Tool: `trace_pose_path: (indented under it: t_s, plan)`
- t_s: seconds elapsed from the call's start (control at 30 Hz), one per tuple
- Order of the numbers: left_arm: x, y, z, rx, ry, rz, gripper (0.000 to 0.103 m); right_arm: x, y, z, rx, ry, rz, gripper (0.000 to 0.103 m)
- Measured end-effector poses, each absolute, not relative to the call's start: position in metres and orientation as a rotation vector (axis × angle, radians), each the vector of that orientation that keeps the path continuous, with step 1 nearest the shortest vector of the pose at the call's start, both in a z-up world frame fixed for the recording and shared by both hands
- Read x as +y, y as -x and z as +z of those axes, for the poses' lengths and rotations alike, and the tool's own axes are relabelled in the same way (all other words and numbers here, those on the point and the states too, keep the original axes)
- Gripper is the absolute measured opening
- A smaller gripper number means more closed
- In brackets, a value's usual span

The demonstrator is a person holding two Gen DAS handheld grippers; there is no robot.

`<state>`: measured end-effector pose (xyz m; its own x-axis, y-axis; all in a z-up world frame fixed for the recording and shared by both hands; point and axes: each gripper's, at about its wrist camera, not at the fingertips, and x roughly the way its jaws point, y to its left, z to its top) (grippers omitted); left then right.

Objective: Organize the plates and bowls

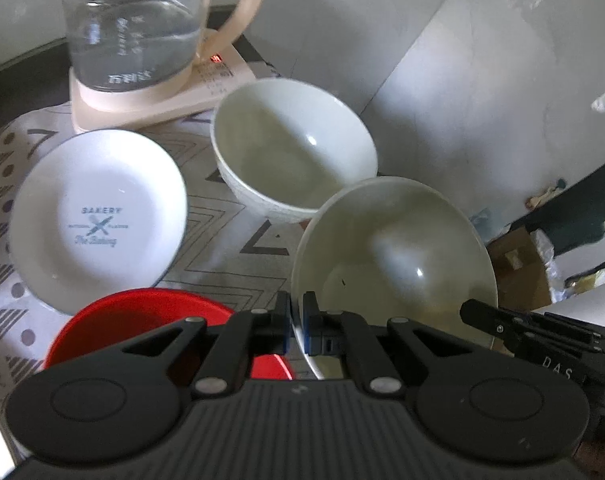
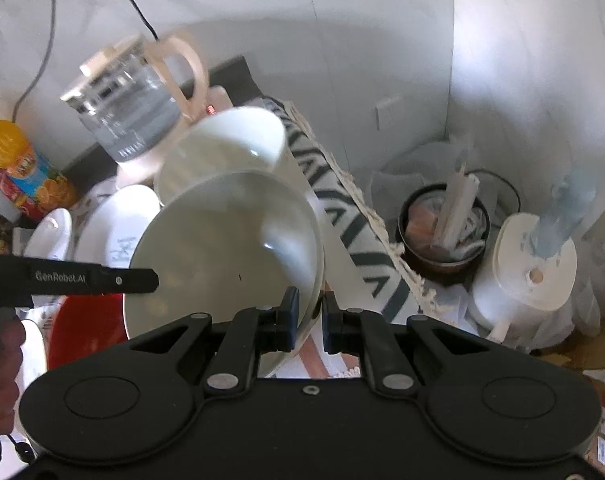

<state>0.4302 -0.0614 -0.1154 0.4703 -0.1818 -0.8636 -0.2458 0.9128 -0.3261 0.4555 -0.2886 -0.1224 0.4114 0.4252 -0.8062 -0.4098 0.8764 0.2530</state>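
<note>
Plain white bowl [image 1: 398,256], glossy, tilted, pinched by both grippers' fingers [image 2: 290,312].

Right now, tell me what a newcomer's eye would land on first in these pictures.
First, the pale glass bowl, tilted in the foreground and gripped at opposite rim edges by the left gripper and the right gripper, jaws closed on it. Behind it a white bowl stands upright on the patterned tablecloth. The bright red bowl sits at lower left, with a glass kettle at the back.
</note>
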Motion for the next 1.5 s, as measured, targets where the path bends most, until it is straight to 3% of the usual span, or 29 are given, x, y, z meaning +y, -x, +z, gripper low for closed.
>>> trace_pose_path:
  t_s: [0.33,0.6,1.5]
  plan:
    - [-0.015,-0.388,-0.078,1.013,0.468,0.055,0.004,-0.250,-0.430,-0.083,0.935,0.011,0.603,0.012]
    - [0.014,-0.361,-0.076,1.012,0.473,0.058,0.004,-0.222,-0.405,-0.085,0.949,0.001,0.614,0.012]
    - [0.049,-0.324,-0.126,1.166,0.493,0.058,0.005,-0.176,-0.363,-0.125,1.064,0.070,0.582,0.010]
